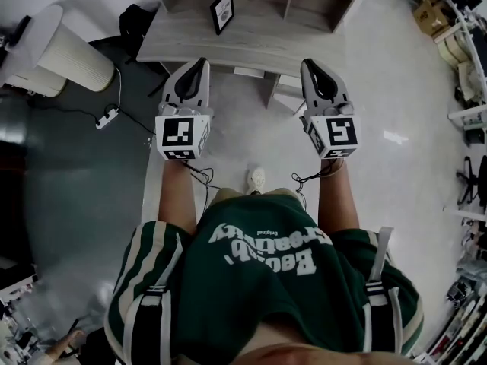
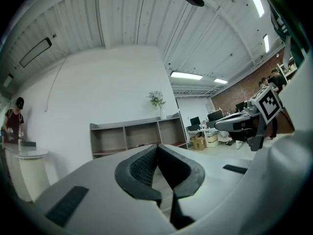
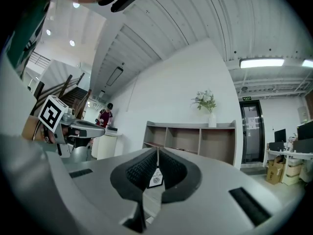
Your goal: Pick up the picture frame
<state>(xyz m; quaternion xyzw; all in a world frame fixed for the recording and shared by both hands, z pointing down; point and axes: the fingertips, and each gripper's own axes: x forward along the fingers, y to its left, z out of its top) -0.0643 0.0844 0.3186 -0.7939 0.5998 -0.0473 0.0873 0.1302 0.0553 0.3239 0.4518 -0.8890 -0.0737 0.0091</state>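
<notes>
Both grippers have their jaws together on nothing; the left gripper (image 1: 201, 64) and right gripper (image 1: 309, 66) point level at the far table (image 1: 183, 42), well short of it. The frame (image 1: 222, 9) stands upright on the table, far from both. It looks light, stiff and thin, probably with a slick, breakable front, and easy to topple. The black rim at the top or a side edge seems the safest hold.

An open office: desks with monitors (image 2: 195, 120), cardboard boxes (image 2: 198, 143), ceiling strip lights (image 2: 187, 76).
</notes>
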